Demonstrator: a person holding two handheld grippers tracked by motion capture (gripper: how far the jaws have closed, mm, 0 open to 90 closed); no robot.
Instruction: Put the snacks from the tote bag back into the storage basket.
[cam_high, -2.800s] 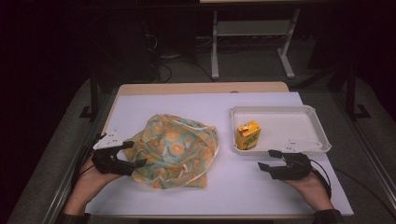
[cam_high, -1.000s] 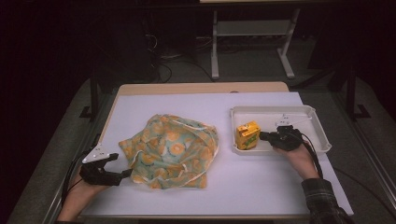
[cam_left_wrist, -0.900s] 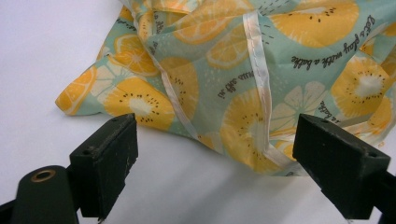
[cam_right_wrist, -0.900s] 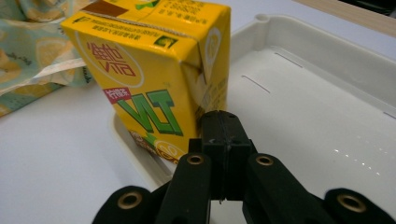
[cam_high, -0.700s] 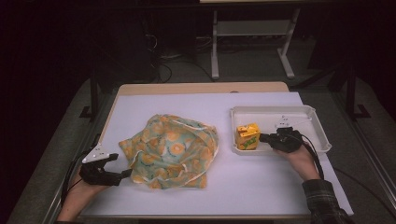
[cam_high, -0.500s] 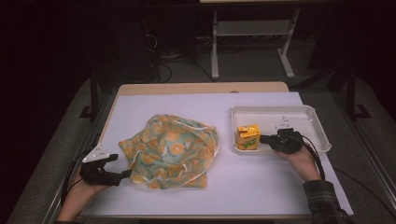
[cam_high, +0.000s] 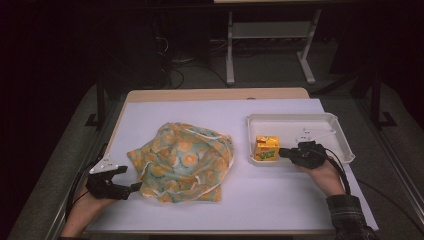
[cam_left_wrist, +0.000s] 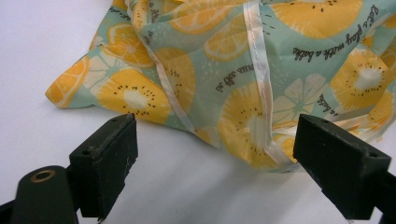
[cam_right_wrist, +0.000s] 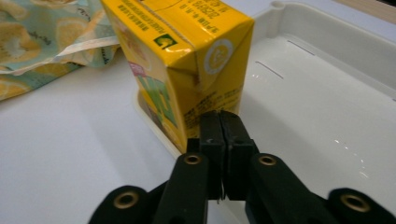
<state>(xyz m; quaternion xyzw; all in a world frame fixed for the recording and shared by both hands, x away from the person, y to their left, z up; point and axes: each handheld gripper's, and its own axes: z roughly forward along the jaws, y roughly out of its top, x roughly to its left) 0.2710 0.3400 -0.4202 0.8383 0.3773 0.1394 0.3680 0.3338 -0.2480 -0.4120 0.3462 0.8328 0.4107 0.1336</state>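
So the right tool (cam_right_wrist: 219, 116) sat pinched closed, tips right up against the juice box (cam_right_wrist: 180, 70) standing upright in the tray (cam_right_wrist: 322, 84), straight ahead of it.

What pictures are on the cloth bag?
Orange and yellow fruit slices on pale green, seen best in the left gripper view: cloth bag.

A crumpled fruit-print bag (cam_high: 182, 162) is blocking the middle of the tabletop (cam_high: 280, 195). A yellow carton (cam_high: 266, 148) is standing in the left end of the white tray (cam_high: 327, 120), leaving its right half passable.
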